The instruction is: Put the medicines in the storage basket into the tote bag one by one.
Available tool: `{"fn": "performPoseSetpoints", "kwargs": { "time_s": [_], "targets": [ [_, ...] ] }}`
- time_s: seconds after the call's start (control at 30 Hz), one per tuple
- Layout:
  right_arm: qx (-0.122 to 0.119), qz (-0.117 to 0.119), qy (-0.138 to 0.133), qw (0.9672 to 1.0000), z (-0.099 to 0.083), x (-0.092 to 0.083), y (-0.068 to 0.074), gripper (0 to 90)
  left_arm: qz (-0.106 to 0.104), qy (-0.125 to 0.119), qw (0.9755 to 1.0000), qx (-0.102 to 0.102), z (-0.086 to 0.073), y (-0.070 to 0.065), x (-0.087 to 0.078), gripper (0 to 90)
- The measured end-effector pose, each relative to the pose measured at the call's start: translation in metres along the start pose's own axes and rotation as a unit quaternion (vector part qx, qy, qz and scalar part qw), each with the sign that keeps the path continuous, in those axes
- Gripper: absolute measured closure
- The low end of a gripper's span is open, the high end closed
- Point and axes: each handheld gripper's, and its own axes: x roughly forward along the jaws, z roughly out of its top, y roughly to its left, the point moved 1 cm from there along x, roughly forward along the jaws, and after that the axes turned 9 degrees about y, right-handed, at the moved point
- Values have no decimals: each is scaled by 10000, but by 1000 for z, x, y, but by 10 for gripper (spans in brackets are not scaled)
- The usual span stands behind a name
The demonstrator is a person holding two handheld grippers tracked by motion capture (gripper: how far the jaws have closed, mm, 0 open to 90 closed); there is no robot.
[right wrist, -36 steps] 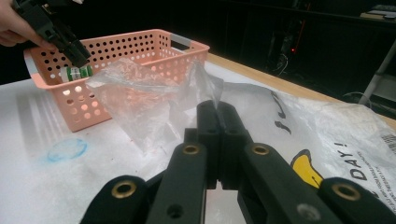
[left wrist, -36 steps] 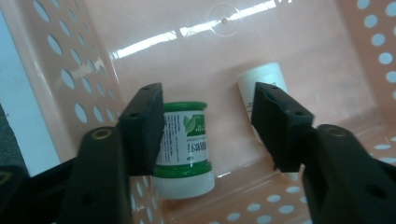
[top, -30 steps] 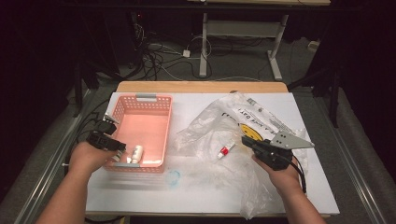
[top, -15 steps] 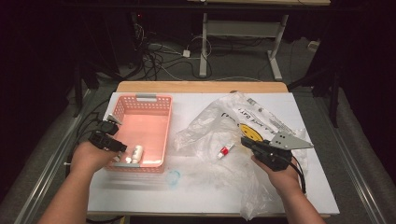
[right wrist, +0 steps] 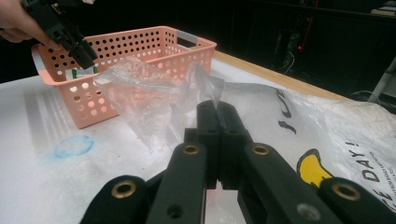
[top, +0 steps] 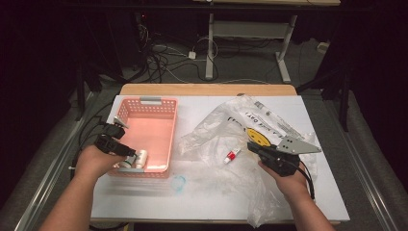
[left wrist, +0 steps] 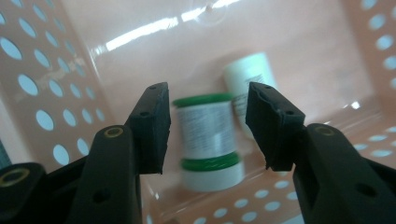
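In the near end of the pink basket [top: 149, 103], my left gripper [top: 128, 155] has its jaws apart. They have just been opening. A white bottle with green bands [left wrist: 208, 135] stands between the pads [left wrist: 152, 126], touching neither. A second white bottle [left wrist: 250, 79] lies behind it. Both bottles [top: 140, 159] sit by the basket's near wall. My right gripper [top: 251, 147] is shut on a fold of the clear plastic bag [top: 226, 130], and the film [right wrist: 149, 93] rises from its closed jaws [right wrist: 218, 112].
A small red-capped tube [top: 232, 155] lies under the bag film left of the right gripper. A faint blue ring mark [top: 179, 183] is on the white tabletop [top: 207, 204] before the basket. The printed bag spreads over the table's right half.
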Motion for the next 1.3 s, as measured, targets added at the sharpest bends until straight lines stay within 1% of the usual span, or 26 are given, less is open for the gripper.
{"fn": "performPoseSetpoints", "kwargs": {
  "time_s": [0.03, 0.07, 0.1, 0.13, 0.17, 0.2, 0.23, 0.27, 0.33, 0.4, 0.43, 0.53, 0.57, 0.67, 0.77, 0.83, 0.87, 0.93, 1.1, 1.17, 1.2, 1.3],
  "targets": [
    [0, 0, 0, 10000, 0, 0, 0, 900, 0, 0, 10000, 0, 0, 0, 0, 488],
    [-11, 3, 14, 10000, 0, 0, 0, 900, 7, 181, 9998, 59, 1, -2, 4, 488],
    [-15, 6, 13, 10000, 0, 0, 0, 900, -25, 255, 9997, 63, 2, -2, 5, 488],
    [-14, 8, 11, 10000, 0, 0, 0, 900, -25, 255, 9997, 63, 2, -2, 5, 489],
    [-14, 8, 11, 10000, 0, 0, 0, 900, -69, 321, 9994, 63, 3, -2, 7, 489],
    [-7, 6, 9, 10000, 0, 0, 0, 900, -120, 439, 9989, 64, 4, -2, 11, 493],
    [-7, 5, 9, 10000, 0, 0, 0, 900, -92, 521, 9986, 69, 5, -3, 13, 493],
    [-5, 4, 11, 10000, 0, 0, 0, 900, -81, 591, 9982, 82, 6, -3, 16, 494],
    [14, 9, 24, 10000, 0, 0, 0, 900, -124, 703, 9974, 81, 7, -3, 21, 498],
    [8, 9, 22, 10000, -1, 1, 0, 900, -161, 740, 9971, 70, 8, -3, 23, 503],
    [11, 12, 24, 10000, -1, 1, 0, 900, -93, 823, 9965, 77, 10, -4, 25, 515],
    [9, 13, 25, 10000, -1, 1, 0, 900, 5, 926, 9956, 136, 12, -7, 28, 524],
    [19, 13, 32, 10000, -1, 1, 0, 900, 35, 936, 9955, 150, 13, -7, 28, 529],
    [-2, 6, 16, 10000, -1, 1, 0, 900, 34, 911, 9957, 145, 12, -7, 28, 537],
    [11, -1, 16, 10000, -1, 0, 0, 900, -8, 773, 9969, 111, 10, -5, 26, 539],
    [-8, -4, -7, 10000, 0, 0, 0, 900, -87, 661, 9977, 74, 9, -4, 25, 539],
    [-6, -5, -4, 10000, 0, 0, 0, 900, -87, 661, 9977, 74, 9, -4, 25, 539],
    [-6, -7, 0, 10000, 0, 0, 0, 900, -151, 492, 9987, 67, 7, -3, 22, 539],
    [-23, -13, 2, 10000, 0, -1, -1, 900, -185, 119, 9998, 16, 1, -1, 17, 539],
    [-16, -17, 4, 10000, -1, -1, -1, 900, -170, -105, 9998, -41, -2, -1, 15, 539],
    [-18, -16, 0, 10000, -1, -1, -1, 900, -168, -183, 9997, -35, -3, 0, 14, 539],
    [-19, -15, -2, 10000, -1, -1, -1, 900, -193, -507, 9985, -37, -9, -1, 10, 539]
  ]
}}
